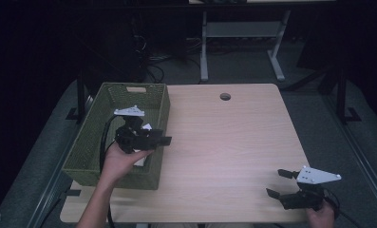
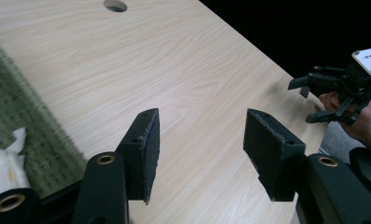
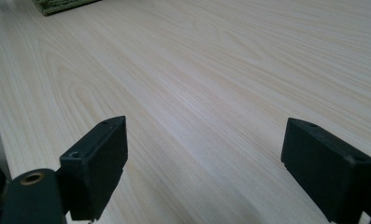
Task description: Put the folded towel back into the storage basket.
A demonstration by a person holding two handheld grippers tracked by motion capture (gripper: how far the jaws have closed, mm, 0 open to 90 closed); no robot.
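1. The left gripper (image 1: 154,137) hangs over the right wall of the green woven basket, its jaws standing wide apart and holding nothing; in the left gripper view the bare gap between its black pads (image 2: 145,147) looks out over the wood.
2. Just beneath it, inside the green woven rectangular basket (image 1: 89,142), lies a white crumpled piece of paper or cloth (image 2: 3,161), resting against the right wall near the front.
3. That white thing looks light, soft and easily crushed; it should deform under the pads rather than slip, so a pinch across a raised fold would likely serve better than a grab at a flat edge. What it is exactly cannot be told.
4. The basket seems stiff enough to hold shape, yet light; it may shift if the gripper knocks its wall.
5. The right gripper (image 1: 277,183) rests low at the front right corner of the pale wooden worktop (image 1: 233,137), jaws spread wide, empty, well apart from the basket.
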